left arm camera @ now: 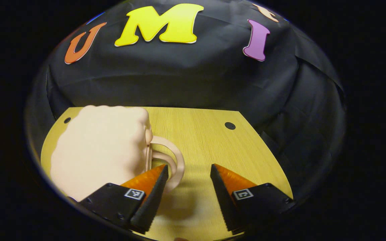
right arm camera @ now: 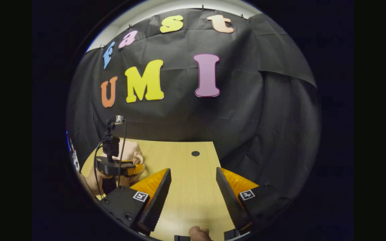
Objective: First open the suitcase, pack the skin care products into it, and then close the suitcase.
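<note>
The left tongs were spread at the bottom of the frame, one finger beside the handle of the closed suitcase lying at lower left on the table. The right tongs were spread over bare table. Opening seemingly hadn't begun; packing and closing remained.

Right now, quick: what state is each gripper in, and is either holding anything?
Left gripper: open, holding nothing, beside the pale peach suitcase's loop handle.
Right gripper: open, holding nothing, over the light wooden table.
</note>
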`<state>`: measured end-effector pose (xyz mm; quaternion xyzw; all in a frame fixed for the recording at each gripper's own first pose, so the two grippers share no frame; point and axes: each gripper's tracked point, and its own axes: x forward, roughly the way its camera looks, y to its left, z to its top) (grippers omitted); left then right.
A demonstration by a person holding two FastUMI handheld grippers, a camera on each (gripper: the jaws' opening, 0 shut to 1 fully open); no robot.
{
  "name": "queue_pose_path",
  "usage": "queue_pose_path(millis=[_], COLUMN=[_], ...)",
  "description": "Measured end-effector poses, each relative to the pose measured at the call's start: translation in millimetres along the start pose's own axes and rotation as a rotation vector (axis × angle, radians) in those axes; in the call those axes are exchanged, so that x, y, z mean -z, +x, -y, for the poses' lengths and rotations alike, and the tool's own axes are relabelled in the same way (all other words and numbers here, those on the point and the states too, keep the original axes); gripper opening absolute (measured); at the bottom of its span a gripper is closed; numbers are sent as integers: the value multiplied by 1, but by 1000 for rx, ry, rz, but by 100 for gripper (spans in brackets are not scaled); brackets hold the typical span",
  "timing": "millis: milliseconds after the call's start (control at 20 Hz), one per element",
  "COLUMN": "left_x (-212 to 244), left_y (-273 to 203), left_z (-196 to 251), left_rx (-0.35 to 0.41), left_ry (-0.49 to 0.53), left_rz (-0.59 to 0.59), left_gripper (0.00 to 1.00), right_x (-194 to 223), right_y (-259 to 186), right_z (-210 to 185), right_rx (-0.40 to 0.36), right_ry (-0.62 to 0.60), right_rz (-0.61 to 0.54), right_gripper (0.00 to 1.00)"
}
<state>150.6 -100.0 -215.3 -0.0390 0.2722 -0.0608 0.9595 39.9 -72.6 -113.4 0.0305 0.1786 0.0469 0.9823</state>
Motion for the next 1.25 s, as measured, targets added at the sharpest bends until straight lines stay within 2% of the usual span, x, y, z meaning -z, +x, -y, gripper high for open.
queue_pose_path(millis=[50,100,300,400,550,600,750,850,1050,1250], left_x=[-10,-20,-80,-109,-138,-143,-152,-152,-153,-144], left_y=[-7,-19,-90,-130,-180,-192,-222,-237,-245,-239], left_z=[0,0,-4,6,9,10,7,-7,-17,-18], left_rx=[-22,-47,-134,-121,-119,-115,-111,-140,-159,-148], left_ry=[10,5,7,20,30,30,34,45,69,108], left_rz=[30,62,239,340,438,461,490,494,514,502], left_gripper=[96,99,98,98,97,98,97,97,97,98], right_x=[-5,-11,-43,-62,-89,-97,-108,-105,-105,-103], right_y=[-1,-3,-12,-18,-28,-31,-39,-40,-45,-50], right_z=[-2,-4,-12,-15,-23,-24,-30,-33,-40,-46], right_rx=[5,11,36,53,65,70,83,89,88,81], right_ry=[-4,-8,-24,-31,-38,-37,-46,-61,-72,-87], right_rz=[11,25,97,146,214,234,275,269,267,276], right_gripper=[79,79,80,80,77,80,80,79,80,77])
